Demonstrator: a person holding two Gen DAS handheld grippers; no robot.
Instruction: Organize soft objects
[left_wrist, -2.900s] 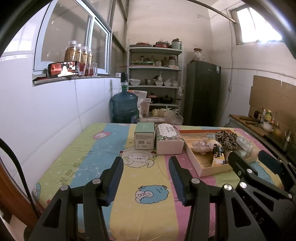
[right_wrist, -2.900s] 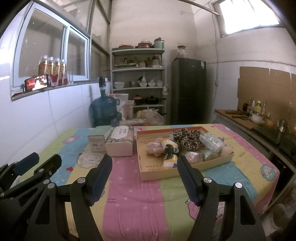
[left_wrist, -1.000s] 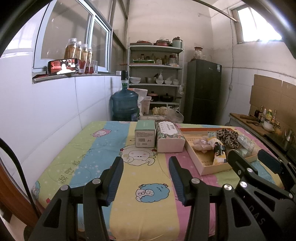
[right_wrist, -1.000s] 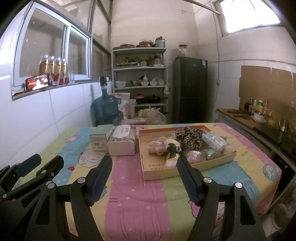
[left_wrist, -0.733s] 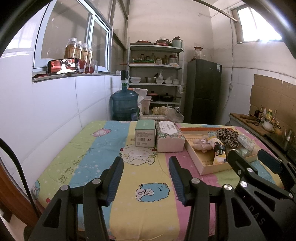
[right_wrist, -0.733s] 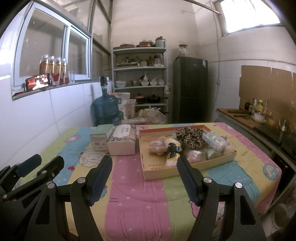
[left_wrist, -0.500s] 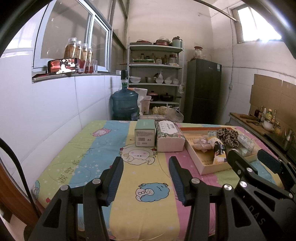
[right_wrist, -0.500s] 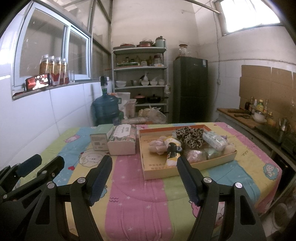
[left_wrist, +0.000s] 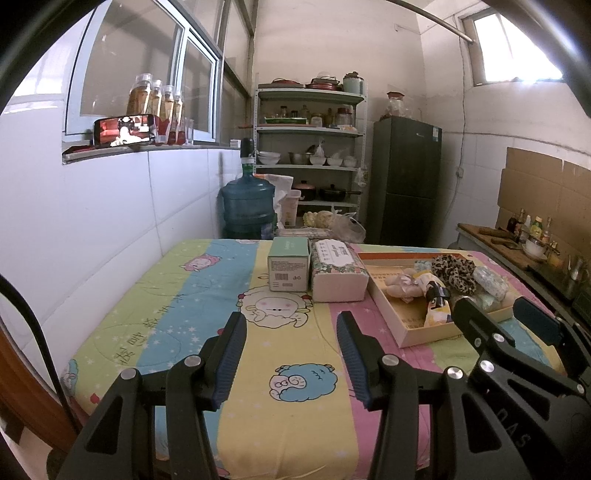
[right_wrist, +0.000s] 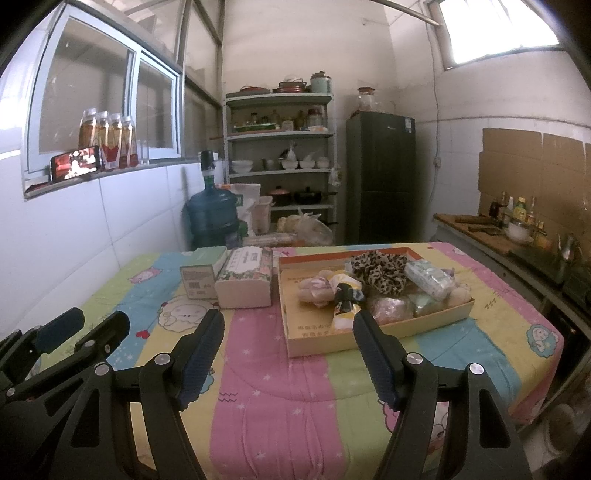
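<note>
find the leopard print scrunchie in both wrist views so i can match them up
Left wrist: leopard print scrunchie right of centre, at the far end of the cardboard tray.
Right wrist: scrunchie just right of centre, same far end of the tray.
Shared landmark: the tissue pack left of the tray.

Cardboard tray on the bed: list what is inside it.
The cardboard tray holds a leopard-print scrunchie, a pale plush toy, a yellow-and-black cloth piece, a clear wrapped packet and pinkish and greenish soft bundles. Whatever lies beneath this pile is covered.
</note>
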